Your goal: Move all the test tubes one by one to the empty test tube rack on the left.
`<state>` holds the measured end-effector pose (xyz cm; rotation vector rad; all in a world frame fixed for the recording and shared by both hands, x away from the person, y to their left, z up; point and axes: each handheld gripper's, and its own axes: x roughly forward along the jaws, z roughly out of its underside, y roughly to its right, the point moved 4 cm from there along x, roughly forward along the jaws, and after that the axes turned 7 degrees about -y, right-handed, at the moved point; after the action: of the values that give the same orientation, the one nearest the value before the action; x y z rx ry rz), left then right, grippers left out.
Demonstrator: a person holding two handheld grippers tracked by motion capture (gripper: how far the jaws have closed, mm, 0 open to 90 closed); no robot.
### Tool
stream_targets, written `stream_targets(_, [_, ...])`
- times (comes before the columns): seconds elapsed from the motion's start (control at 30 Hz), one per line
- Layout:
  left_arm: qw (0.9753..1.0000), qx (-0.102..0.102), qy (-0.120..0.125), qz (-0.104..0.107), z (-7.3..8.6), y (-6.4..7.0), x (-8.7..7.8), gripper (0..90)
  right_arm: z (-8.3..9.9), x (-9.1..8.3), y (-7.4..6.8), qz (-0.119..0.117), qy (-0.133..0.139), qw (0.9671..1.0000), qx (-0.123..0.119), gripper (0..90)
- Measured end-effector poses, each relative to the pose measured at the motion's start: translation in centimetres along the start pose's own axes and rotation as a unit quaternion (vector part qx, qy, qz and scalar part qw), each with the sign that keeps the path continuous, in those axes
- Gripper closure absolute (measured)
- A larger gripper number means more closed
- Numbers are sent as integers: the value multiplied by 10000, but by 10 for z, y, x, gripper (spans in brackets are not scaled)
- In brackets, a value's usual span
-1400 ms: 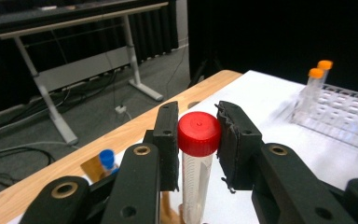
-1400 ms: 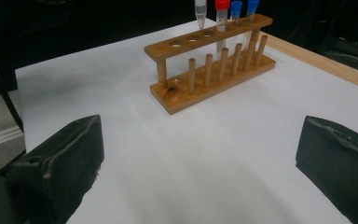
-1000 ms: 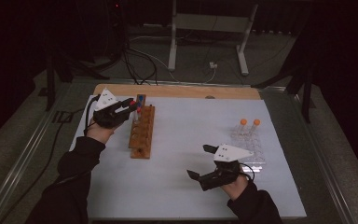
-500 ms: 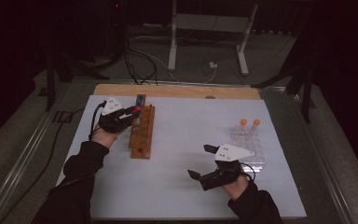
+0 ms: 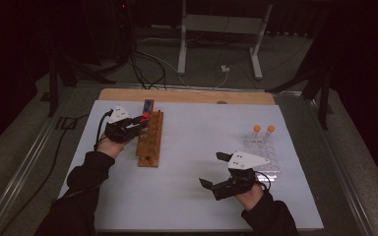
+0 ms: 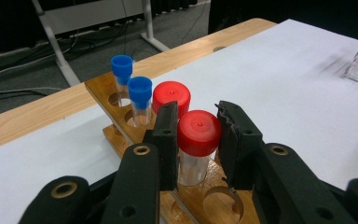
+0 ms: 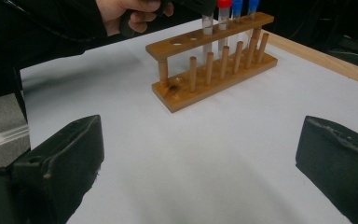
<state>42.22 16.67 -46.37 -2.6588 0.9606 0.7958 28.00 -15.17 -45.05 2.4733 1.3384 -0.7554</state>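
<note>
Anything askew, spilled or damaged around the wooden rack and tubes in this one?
Nothing stands out. Two red-capped and two blue-capped tubes stand upright in the wooden rack; the left gripper brackets the nearer red-capped tube. The right gripper hovers open above the white mat, which is unspilled.

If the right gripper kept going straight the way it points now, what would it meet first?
Probably the wooden tube rack: the right gripper, jaws wide apart, faces it across bare white table. Nothing lies between, though the gap's depth is unclear.
</note>
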Motion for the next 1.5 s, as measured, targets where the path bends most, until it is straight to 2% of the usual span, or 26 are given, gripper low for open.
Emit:
stream_targets(0.13, [10000,40,-41,31,-1,0,-1,703,0,-1,1,9,5,10000,11,9])
stream_targets(0.23, [10000,21,20,72,-2,3,-6,525,-1,-4,2,27,40,10000,22,8])
stream_targets(0.27, [9998,22,109,145,-4,7,-12,473,-1,-5,3,39,56,10000,32,9])
stream_targets(0.33, [9997,29,156,172,-5,9,-16,439,-2,-6,4,34,78,10000,50,9])
stream_targets(0.37, [9995,31,212,216,-6,11,-21,393,-2,-7,5,45,77,9999,47,8])
stream_targets(0.4, [9993,3,283,262,-6,13,-26,293,-4,-11,9,111,143,9998,15,9])
stream_targets(0.43, [9990,8,303,325,-7,15,-31,233,-5,-14,11,122,197,9997,15,9])
stream_targets(0.47, [9987,7,335,393,-7,18,-35,233,-5,-14,11,122,197,9997,15,9])
stream_targets(0.5, [9983,18,367,454,-7,21,-39,160,-7,-20,17,195,265,9995,12,8])
stream_targets(0.57, [9974,67,442,565,-6,28,-47,129,-8,-24,22,257,306,9992,3,8])
stream_targets(0.63, [9959,122,493,748,-5,36,-55,23,-9,-36,37,476,336,9983,67,8])
stream_targets(0.67, [9939,193,580,916,-3,46,-62,16,-9,-41,43,567,352,9977,94,8])
stream_targets(0.7, [9939,193,580,916,-3,46,-62,16,-9,-46,49,674,382,9969,135,8])
stream_targets(0.73, [9926,304,651,974,0,55,-69,16,-9,-51,56,817,382,9958,170,8])
stream_targets(0.8, [9920,329,692,1004,1,59,-72,16,-7,-61,72,1088,359,9929,322,9])
stream_targets(0.87, [9900,318,775,1136,5,67,-77,16,-2,-70,88,1362,318,9892,444,9])
stream_targets(0.97, [9884,394,785,1242,11,77,-80,15,8,-80,110,1631,255,9839,683,9])
stream_targets(1.03, [9870,427,811,1318,14,82,-82,16,15,-85,123,1877,168,9790,775,8])
stream_targets(1.13, [9865,458,819,1342,16,85,-83,16,27,-92,139,2024,138,9743,978,9])
stream_targets(1.2, [9862,441,819,1371,17,87,-83,15,35,-93,149,2202,26,9694,1083,19])
stream_targets(1.3, [9855,463,791,1424,19,89,-82,15,47,-94,161,2359,-28,9636,1260,138])
stream_targets(1.37, [9859,478,763,1411,20,89,-81,13,54,-91,169,2356,-96,9618,1392,166])
stream_targets(1.43, [9856,486,734,1442,21,90,-79,13,62,-87,174,2424,-257,9590,1444,262])
stream_targets(1.47, [9856,486,734,1442,21,90,-79,13,62,-87,174,2424,-257,9590,1444,262])
stream_targets(1.5, [9861,501,719,1415,21,90,-78,13,69,-82,180,2499,-406,9557,1502,323])
